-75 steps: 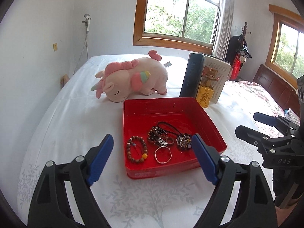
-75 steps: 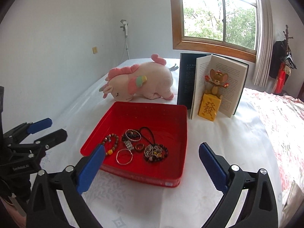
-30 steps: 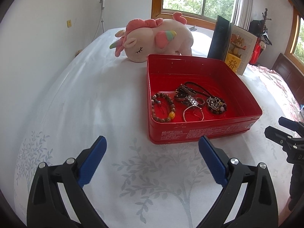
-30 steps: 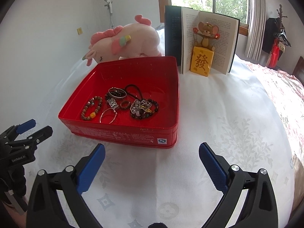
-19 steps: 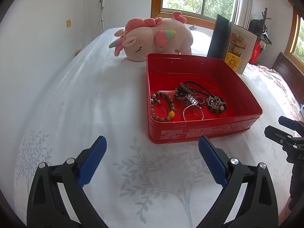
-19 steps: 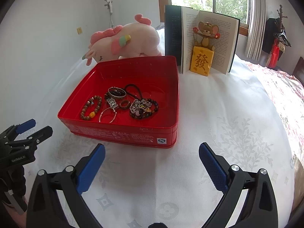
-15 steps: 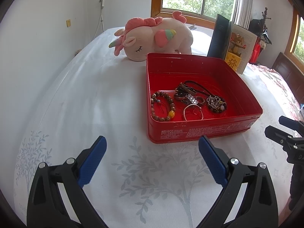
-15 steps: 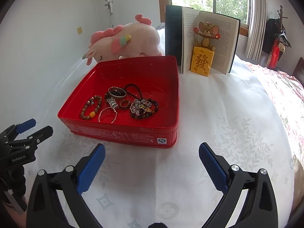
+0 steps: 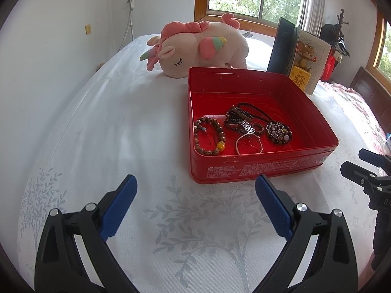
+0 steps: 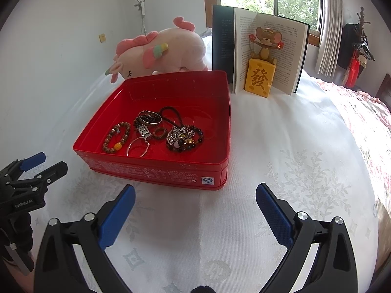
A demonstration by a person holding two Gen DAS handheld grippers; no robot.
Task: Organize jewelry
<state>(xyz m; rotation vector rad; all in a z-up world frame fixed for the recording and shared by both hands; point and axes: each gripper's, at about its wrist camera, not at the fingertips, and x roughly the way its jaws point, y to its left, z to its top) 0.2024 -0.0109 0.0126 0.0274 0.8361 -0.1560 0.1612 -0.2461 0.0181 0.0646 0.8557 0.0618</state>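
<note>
The left gripper [image 9: 195,195] hangs released over a white bedspread [image 9: 102,127], its blue-padded fingers [image 9: 118,205] spread wide and holding nothing. The right gripper [image 10: 195,202] is likewise released and empty, blue fingers [image 10: 273,212] wide apart above the same cloth.

Just ahead of both grippers sits a shallow red tin box [image 10: 151,168], lidless, resting on the bed. From the left gripper it lies ahead and slightly right; from the right gripper, ahead and slightly left.

Inside the box, jewelry lies loosely clustered toward the near side: a brown beaded bracelet [image 10: 116,140] with one yellow bead on the left, a thin silver bangle [image 10: 137,148] beside it, a metal link watchband [image 10: 143,130], a small brown ring [image 10: 160,133], a black cord [image 10: 171,114], and a dark bead bracelet tangled with a sparkly piece [image 10: 183,139] on the right.

Beyond the box lie a pink plush unicorn [image 9: 195,47] and an open book [image 10: 259,48] standing upright, with a mouse figurine [image 10: 264,46] on a yellow block [image 10: 259,80] before it.
</note>
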